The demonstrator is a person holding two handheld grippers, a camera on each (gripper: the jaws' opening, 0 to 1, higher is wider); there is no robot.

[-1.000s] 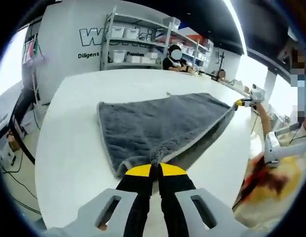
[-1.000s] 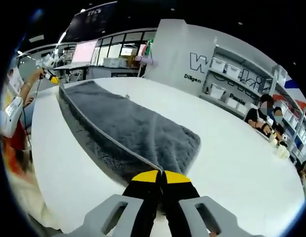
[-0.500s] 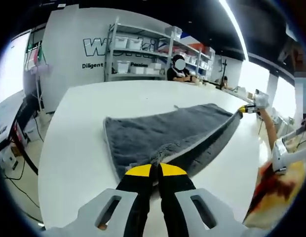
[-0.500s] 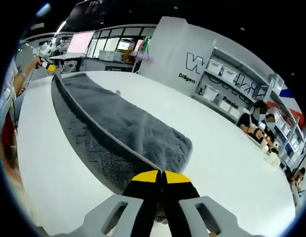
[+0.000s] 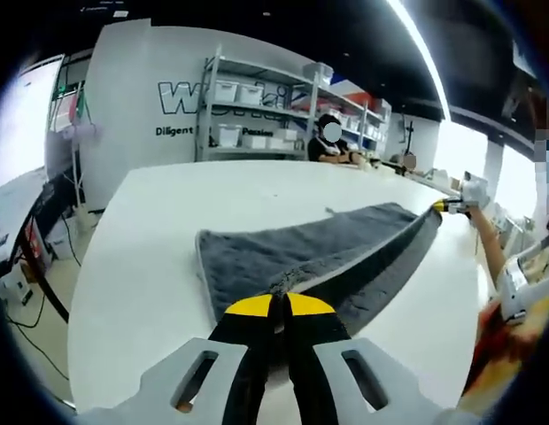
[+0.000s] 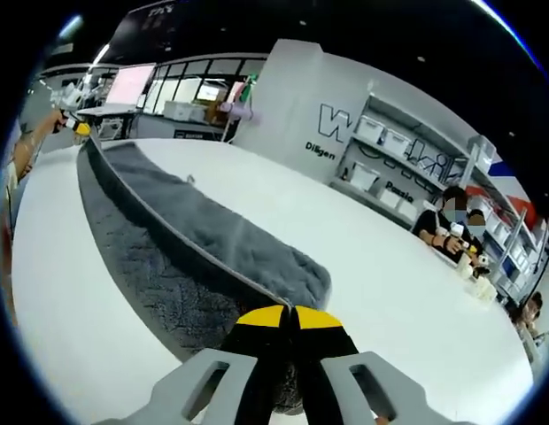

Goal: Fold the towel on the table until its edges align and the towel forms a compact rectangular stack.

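Now, vs 1 s ago, the towel [image 5: 292,257] looks flatter and lower in the left gripper view: the lifted fold that rose toward upper right sits closer to the table [image 5: 150,248], and the lower layer shows as a thinner dark strip along the right side. In the right gripper view the towel [image 6: 159,239] runs longer toward upper left, the raised edge nearer the layer under it, more of the lower layer showing at left centre.

Left gripper [image 5: 276,305], bottom centre of its view: jaws clamped tight, yellow tips pinching a grey towel corner w/ a tuft poking up between them. Right gripper [image 6: 290,317], bottom centre of its view: jaws likewise closed on the opposite corner, pale edge trim running from the tips up to upper left.

Each gripper appears small in the other's view: right one at far right of the left gripper view [image 5: 452,205], left one at upper left of the right gripper view [image 6: 75,127], both at the towel's far end, held by a hand.

Towel lies on the white table, stretched between the two grippers, top layer partly over bottom layer. Shelving [image 5: 257,115] w/ bins stands behind, upper centre; seated people at the table's far edge.
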